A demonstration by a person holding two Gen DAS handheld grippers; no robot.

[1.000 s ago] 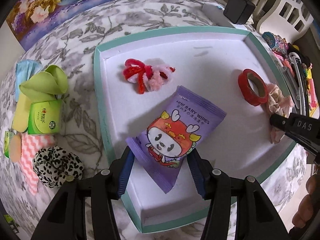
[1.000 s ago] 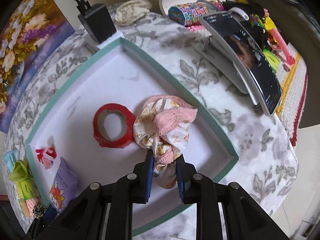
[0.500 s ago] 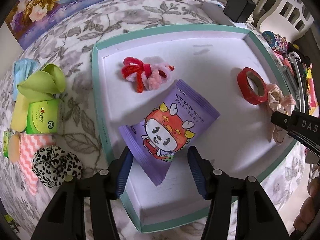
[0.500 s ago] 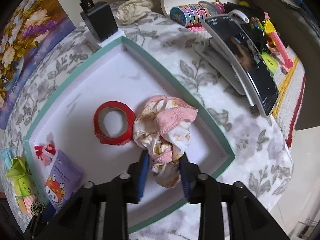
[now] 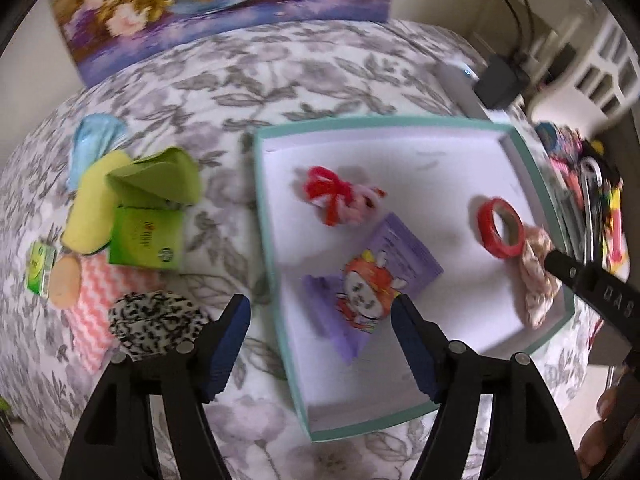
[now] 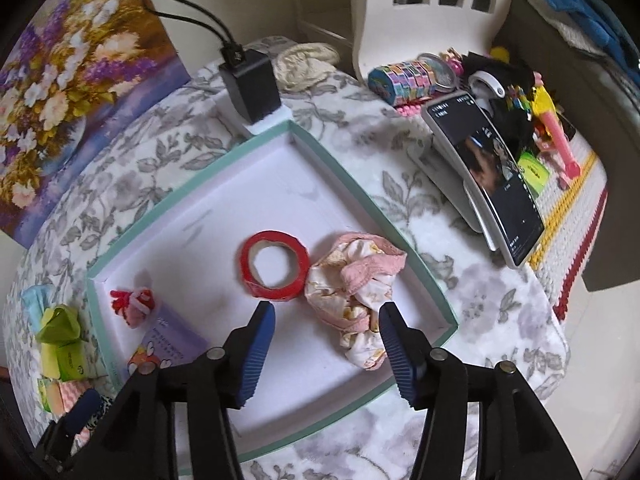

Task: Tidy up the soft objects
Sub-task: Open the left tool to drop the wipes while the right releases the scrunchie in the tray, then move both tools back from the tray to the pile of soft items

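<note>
We have four things in the teal-rimmed tray [image 6: 352, 184] so far. The pink-and-cream cloth bundle [image 6: 356, 292] lies against the tray's wall at about 3 o'clock in the right wrist view, touching the red tape roll [image 6: 276, 266] just beside it at 9 o'clock. Farther toward 8 o'clock sit the red-and-pink pipe-cleaner bow [image 6: 134, 300] and, next to it, the purple baby wipes pack [image 6: 168, 350].

Our right gripper [image 6: 326, 344] hangs over the near end of the cloth bundle with its jaws spread wide and nothing between them — the bundle lies loose on the tray floor. Our left gripper [image 5: 320, 344] is likewise wide open and empty; in its own view it straddles the tray's near-left rim, the wipes pack lying free just ahead at 1 o'clock.

What is left sits outside the tray, on the flowered tablecloth [image 5: 248, 80]. In the left wrist view, around 9 to 10 o'clock, we see the leopard-print scrunchie [image 5: 156, 320] nearest the left fingers, the pink zigzag cloth [image 5: 100, 288] beneath it, the green tissue pack [image 5: 146, 236], a yellow-green cloth [image 5: 154, 176] and a pale blue item [image 5: 96, 136] beyond.

We judge the job under half done — the scrunchie looks the likeliest next pick.
</note>
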